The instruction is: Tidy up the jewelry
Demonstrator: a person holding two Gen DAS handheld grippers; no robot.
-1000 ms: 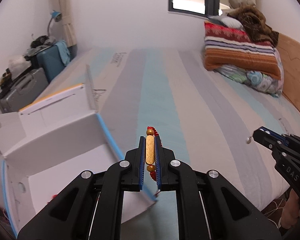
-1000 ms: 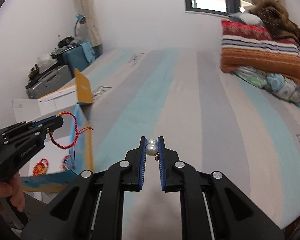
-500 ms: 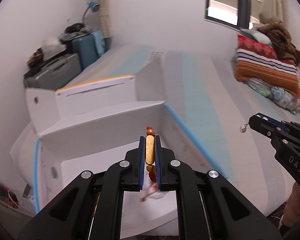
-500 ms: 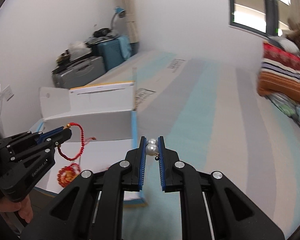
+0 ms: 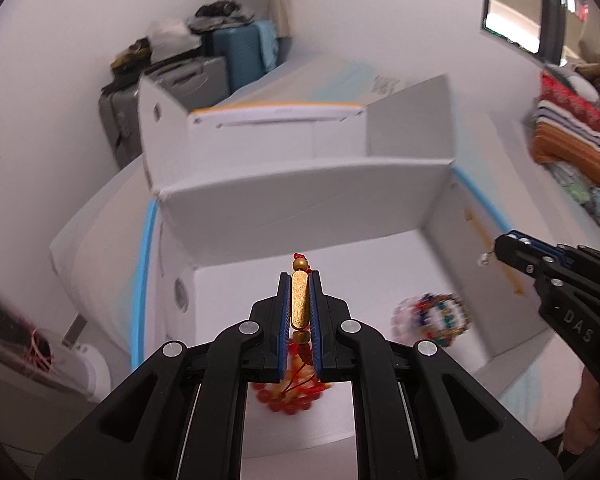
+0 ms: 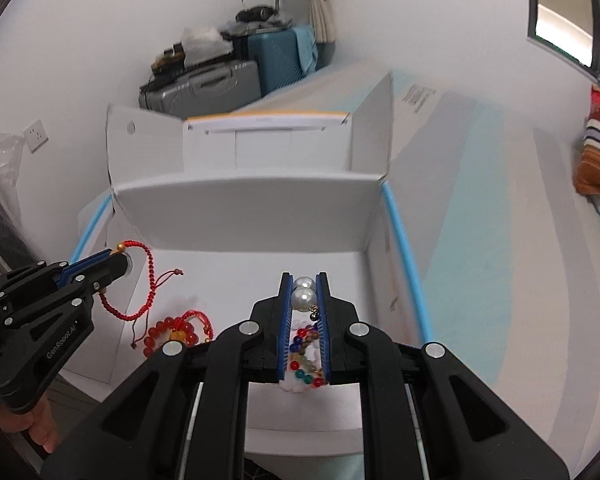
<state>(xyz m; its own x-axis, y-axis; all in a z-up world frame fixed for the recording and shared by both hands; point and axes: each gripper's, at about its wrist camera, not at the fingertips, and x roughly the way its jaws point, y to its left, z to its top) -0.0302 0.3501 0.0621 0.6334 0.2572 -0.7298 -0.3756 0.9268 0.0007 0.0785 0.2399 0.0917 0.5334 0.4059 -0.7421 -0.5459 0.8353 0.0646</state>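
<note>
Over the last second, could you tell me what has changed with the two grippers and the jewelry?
Both grippers swung from over the striped bed to over the open white box. The left gripper stays shut on the red cord bracelet, the right gripper on the pearl earring. Nothing was released; two beaded bracelets already lie inside.

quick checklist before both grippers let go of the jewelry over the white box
1. Left gripper shut on the red cord bracelet, clamped at its gold bar: ok.
2. Right gripper shut on the pearl earring: ok.
3. Both grippers over the open white box, lid flaps up: ok.
4. Drop spots free: not ok; a red bead bracelet lies below the left gripper and a multicolour bead bracelet below the right.
5. Height of the pieces above the box floor: cannot tell.
6. Red cord clear of the box wall: cannot tell.
</note>
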